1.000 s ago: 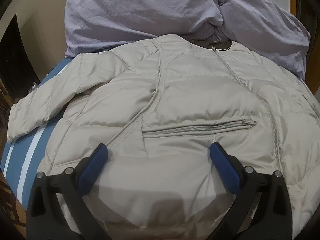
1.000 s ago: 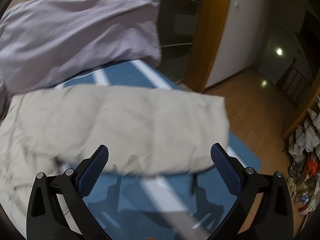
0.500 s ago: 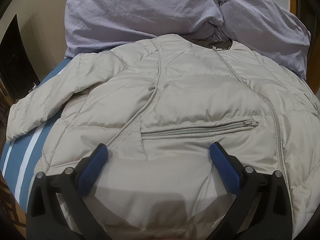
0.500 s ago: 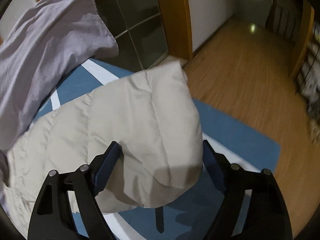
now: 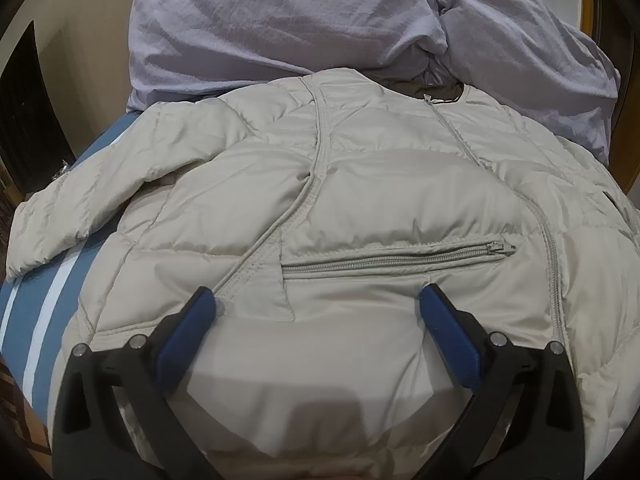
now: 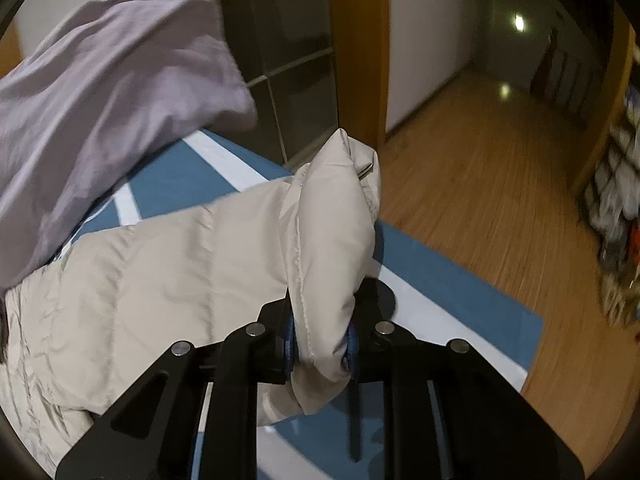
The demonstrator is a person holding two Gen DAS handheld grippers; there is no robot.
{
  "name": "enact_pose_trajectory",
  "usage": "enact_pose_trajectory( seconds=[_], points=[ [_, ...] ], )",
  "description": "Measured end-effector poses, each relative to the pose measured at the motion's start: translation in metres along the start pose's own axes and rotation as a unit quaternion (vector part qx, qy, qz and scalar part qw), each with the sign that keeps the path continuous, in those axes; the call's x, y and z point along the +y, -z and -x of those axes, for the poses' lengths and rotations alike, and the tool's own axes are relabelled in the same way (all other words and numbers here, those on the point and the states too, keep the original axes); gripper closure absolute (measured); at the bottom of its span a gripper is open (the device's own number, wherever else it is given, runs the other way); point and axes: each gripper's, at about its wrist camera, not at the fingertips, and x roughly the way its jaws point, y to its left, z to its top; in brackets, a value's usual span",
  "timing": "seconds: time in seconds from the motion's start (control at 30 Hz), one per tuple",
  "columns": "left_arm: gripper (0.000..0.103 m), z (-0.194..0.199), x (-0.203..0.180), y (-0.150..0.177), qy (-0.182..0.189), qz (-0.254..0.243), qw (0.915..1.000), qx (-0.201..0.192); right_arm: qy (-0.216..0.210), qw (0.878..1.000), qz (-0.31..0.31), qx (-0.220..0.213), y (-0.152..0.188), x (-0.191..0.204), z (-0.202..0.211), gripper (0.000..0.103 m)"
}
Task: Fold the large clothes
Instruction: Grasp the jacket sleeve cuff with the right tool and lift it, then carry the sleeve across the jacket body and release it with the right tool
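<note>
Lying front-up across a blue bed cover with white stripes, the beige quilted jacket had its collar toward a heap of lilac bedding at the far end. Its chest pocket zip ran crosswise just beyond the left gripper, whose blue pads stood wide apart above the lower front panel, pressing on nothing. One sleeve trailed off to the left over the striped cover. On the other side, the right gripper had just been closing, and its jaws were clamped on the cuff end of the other sleeve, which bunched up between the blue pads and rose beyond them. Past the bed edge lay a wooden floor and a dim hallway, both slightly blurred.
</note>
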Motion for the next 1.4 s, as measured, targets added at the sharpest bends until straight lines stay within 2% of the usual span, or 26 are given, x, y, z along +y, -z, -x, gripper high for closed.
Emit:
enact_pose_trajectory(
  seconds=[0.1, 0.2, 0.37, 0.53, 0.7, 1.0, 1.17, 1.4],
  points=[
    [0.002, 0.0, 0.001, 0.0, 0.003, 0.003, 1.0, -0.001, -0.004, 0.999, 0.035, -0.025, -0.005, 0.028, 0.019, 0.083],
    [0.002, 0.0, 0.002, 0.001, 0.006, 0.006, 1.0, -0.001, -0.033, 0.996, 0.068, -0.037, -0.008, 0.062, 0.036, 0.083],
    [0.002, 0.0, 0.004, 0.001, 0.012, 0.011, 0.9999, -0.002, -0.061, 0.989, 0.127, -0.041, 0.001, 0.129, 0.049, 0.083],
    [0.002, 0.0, 0.005, 0.001, 0.018, 0.015, 0.9997, -0.002, -0.094, 0.978, 0.184, -0.033, 0.025, 0.201, 0.058, 0.083],
    [0.002, 0.0, 0.007, 0.001, 0.022, 0.018, 0.9996, -0.002, -0.143, 0.959, 0.246, -0.013, 0.06, 0.273, 0.075, 0.083],
    [0.002, 0.001, 0.008, 0.001, 0.027, 0.021, 0.9994, -0.002, -0.205, 0.924, 0.32, 0.034, 0.13, 0.363, 0.089, 0.083],
    [0.002, 0.001, 0.009, 0.002, 0.029, 0.023, 0.9993, -0.002, -0.236, 0.904, 0.353, 0.046, 0.166, 0.406, 0.105, 0.084],
    [0.002, 0.001, 0.009, 0.001, 0.03, 0.024, 0.9993, -0.002, -0.293, 0.878, 0.376, 0.049, 0.193, 0.435, 0.133, 0.083]
  ],
)
